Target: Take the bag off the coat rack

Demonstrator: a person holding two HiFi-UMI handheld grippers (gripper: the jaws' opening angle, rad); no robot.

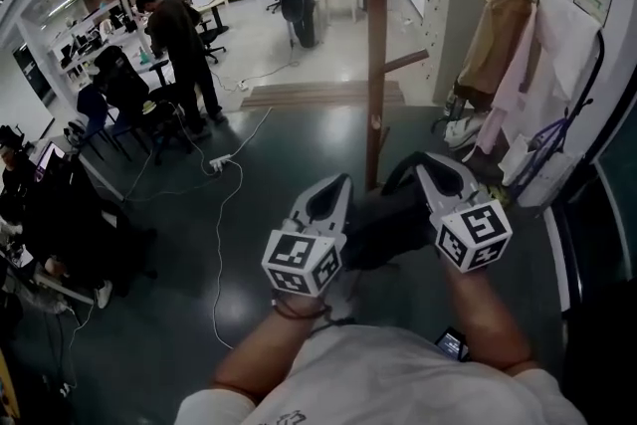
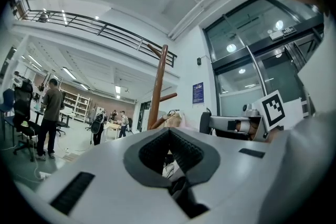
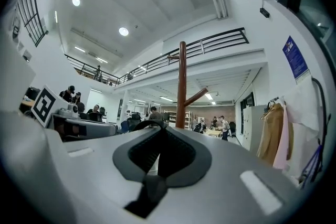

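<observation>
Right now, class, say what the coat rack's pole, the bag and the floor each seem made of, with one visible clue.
Coat rack pole: looks like wood, reddish-brown and smooth, with angled pegs.
Bag: black, matte, probably fabric, though its surface is hard to make out.
Floor: dark green, hard-looking, glossy with light reflections; exact material unclear.

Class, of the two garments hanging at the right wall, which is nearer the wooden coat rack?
The tan coat, hanging on the side toward the coat rack; the pink garment hangs beyond it.
</observation>
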